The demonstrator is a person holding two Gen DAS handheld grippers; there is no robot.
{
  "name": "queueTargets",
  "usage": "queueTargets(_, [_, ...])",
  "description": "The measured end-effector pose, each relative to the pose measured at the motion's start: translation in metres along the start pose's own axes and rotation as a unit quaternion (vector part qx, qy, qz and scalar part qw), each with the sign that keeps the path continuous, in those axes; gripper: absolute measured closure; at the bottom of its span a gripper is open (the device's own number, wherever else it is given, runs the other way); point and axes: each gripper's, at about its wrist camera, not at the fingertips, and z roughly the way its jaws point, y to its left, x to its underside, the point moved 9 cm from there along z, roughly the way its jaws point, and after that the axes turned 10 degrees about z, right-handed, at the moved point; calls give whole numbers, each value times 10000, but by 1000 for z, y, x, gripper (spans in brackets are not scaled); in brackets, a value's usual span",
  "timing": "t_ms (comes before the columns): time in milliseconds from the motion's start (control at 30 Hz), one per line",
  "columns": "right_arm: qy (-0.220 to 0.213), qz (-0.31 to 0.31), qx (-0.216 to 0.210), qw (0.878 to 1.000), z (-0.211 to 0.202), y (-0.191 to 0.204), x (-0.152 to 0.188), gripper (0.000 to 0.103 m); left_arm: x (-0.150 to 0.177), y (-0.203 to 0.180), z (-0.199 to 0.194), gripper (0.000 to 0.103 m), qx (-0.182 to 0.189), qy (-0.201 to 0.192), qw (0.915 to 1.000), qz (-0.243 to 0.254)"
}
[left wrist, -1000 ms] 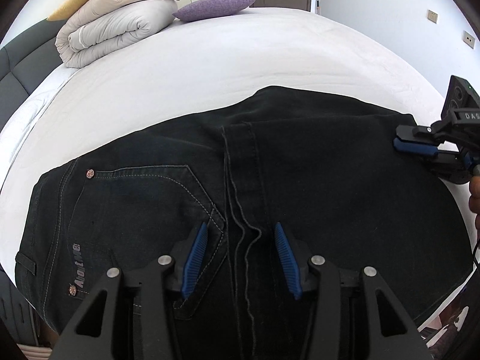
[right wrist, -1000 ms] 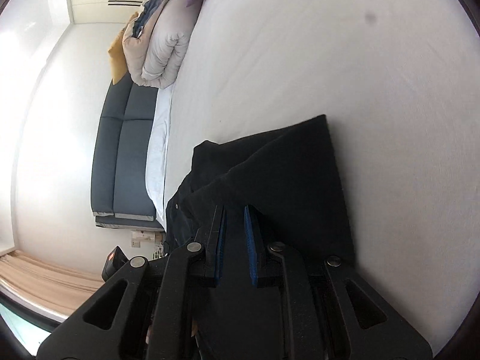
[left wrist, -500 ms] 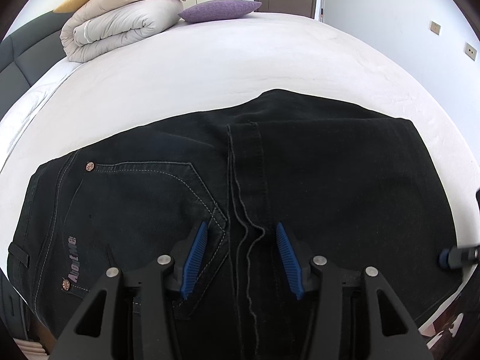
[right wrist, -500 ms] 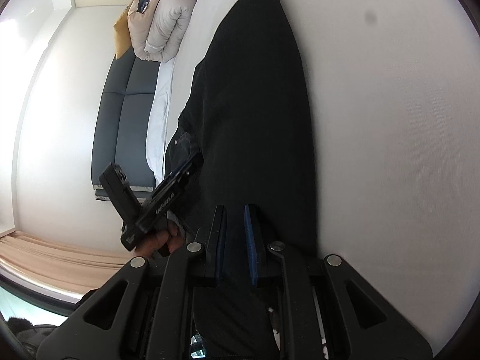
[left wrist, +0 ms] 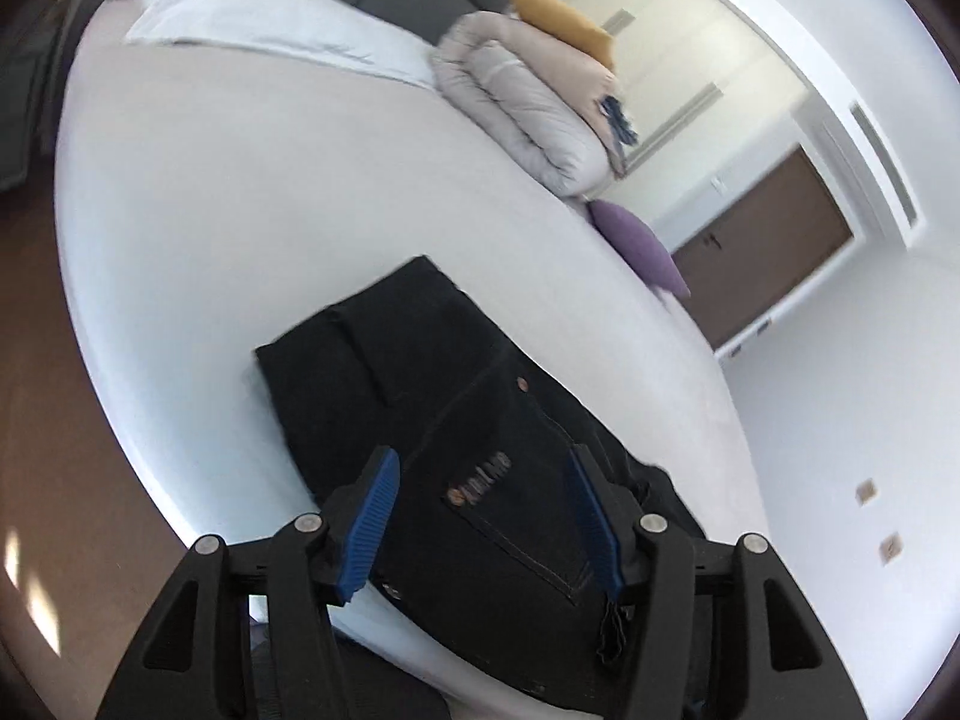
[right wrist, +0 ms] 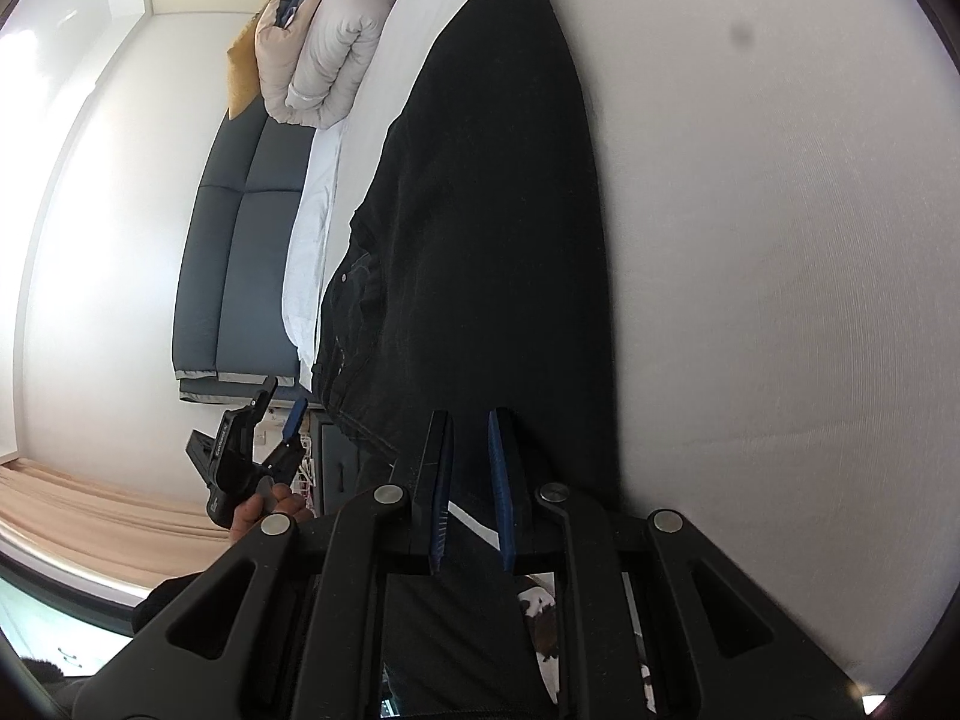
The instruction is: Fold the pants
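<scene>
A small patch of orange-brown lettering is being shown on the pants [left wrist: 480, 438] beside a back pocket, but it is too blurred to be read; copper rivets are being seen near it. White lettering is also being carried on the body of the left gripper [right wrist: 282, 414] in the right wrist view, too small to be made out.

The pants are lying folded and flat on the white bed [left wrist: 270, 210], near its edge, with one end hanging over the side. In the right wrist view they are being seen as a long dark strip [right wrist: 498, 210] stretching away across the sheet.

The left gripper [left wrist: 483, 510] is being held rolled to one side and tilted down over the waistband end. Its jaws have just been opening and are being held wide, with nothing pinched between the blue pads [left wrist: 372, 528]; the denim is lying beneath them. In the right wrist view it is being gripped by a hand [right wrist: 264, 510] off the bed's edge.

The right gripper [right wrist: 471, 492] is being pointed along the pants, its jaws drawn narrow on the hanging cloth, which is passing between the pads.

A rolled duvet [left wrist: 528, 102], a mustard cushion [left wrist: 558, 15] and a purple cushion [left wrist: 642, 246] are lying at the far side.
</scene>
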Motion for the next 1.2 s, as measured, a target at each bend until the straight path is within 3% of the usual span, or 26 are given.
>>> queueTargets(167, [-37, -2, 17, 10000, 2, 1, 2, 91, 15, 48, 18, 44, 435, 158, 9902, -1321])
queueTargets(233, [-32, -10, 26, 10000, 2, 1, 2, 91, 20, 55, 24, 44, 488, 199, 9872, -1507])
queueTargets(433, [-21, 24, 6, 10000, 6, -1, -1, 92, 23, 77, 16, 45, 314, 53, 9820, -1860])
queueTargets(533, [-20, 37, -8, 10000, 8, -1, -3, 92, 27, 78, 19, 45, 461, 107, 9788, -1991])
queueTargets(667, [-17, 42, -26, 10000, 8, -2, -3, 92, 23, 61, 24, 45, 684, 137, 9803, -1846])
queueTargets(800, [-11, 45, -45, 10000, 8, -3, -4, 92, 20, 53, 29, 45, 651, 173, 9841, -1643])
queueTargets(967, [-9, 34, -65, 10000, 9, -4, -6, 92, 21, 61, 35, 45, 1119, 132, 9730, -2013])
queueTargets(1033, [-12, 21, -71, 10000, 9, -4, -6, 92, 19, 62, 36, 50, 1324, 109, 9687, -2099])
queueTargets(1100, [-16, 13, -80, 10000, 8, -4, -6, 92, 19, 63, 42, 69, 1367, 201, 9674, -2124])
queueTargets(1200, [-19, 3, -75, 10000, 8, -4, -6, 92, 20, 65, 52, 81, 1432, 270, 9627, -2282])
